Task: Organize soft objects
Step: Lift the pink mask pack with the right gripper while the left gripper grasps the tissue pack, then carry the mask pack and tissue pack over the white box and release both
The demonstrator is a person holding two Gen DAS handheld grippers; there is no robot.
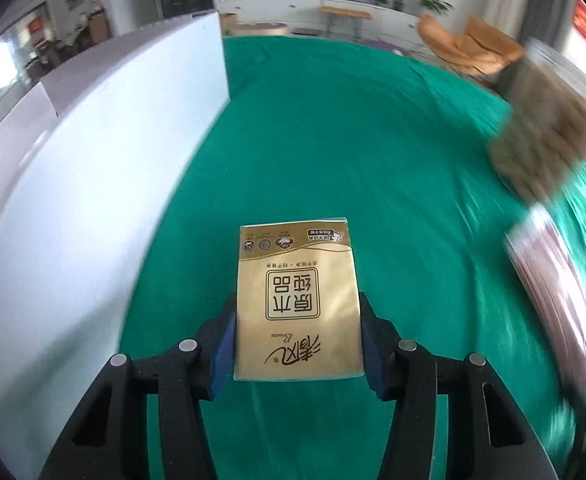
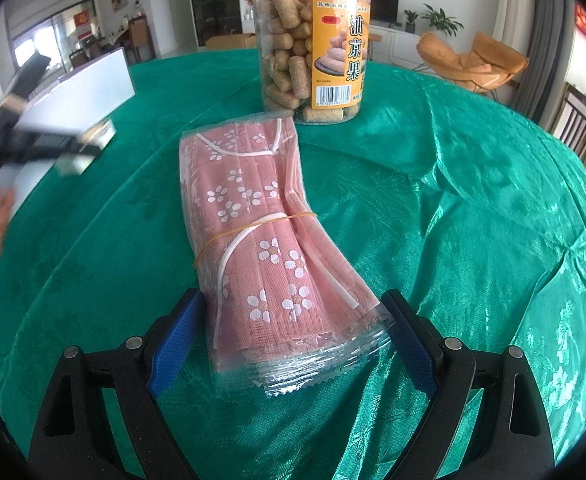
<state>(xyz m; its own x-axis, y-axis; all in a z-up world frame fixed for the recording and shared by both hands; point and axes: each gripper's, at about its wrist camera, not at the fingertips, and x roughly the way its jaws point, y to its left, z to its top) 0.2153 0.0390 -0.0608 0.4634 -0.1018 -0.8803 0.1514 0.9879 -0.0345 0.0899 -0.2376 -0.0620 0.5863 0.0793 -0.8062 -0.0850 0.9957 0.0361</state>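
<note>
My left gripper is shut on a gold tissue pack and holds it above the green tablecloth, beside a white box on its left. In the right wrist view the left gripper shows blurred at the far left with the pack in it. My right gripper is open, its blue pads either side of the near end of a clear bag of pink flowered face masks that lies on the cloth. I cannot tell if the pads touch the bag.
A clear jar of fried snack sticks stands behind the mask bag; it shows blurred in the left wrist view. The white box is at the far left. The round table's edge curves at the right.
</note>
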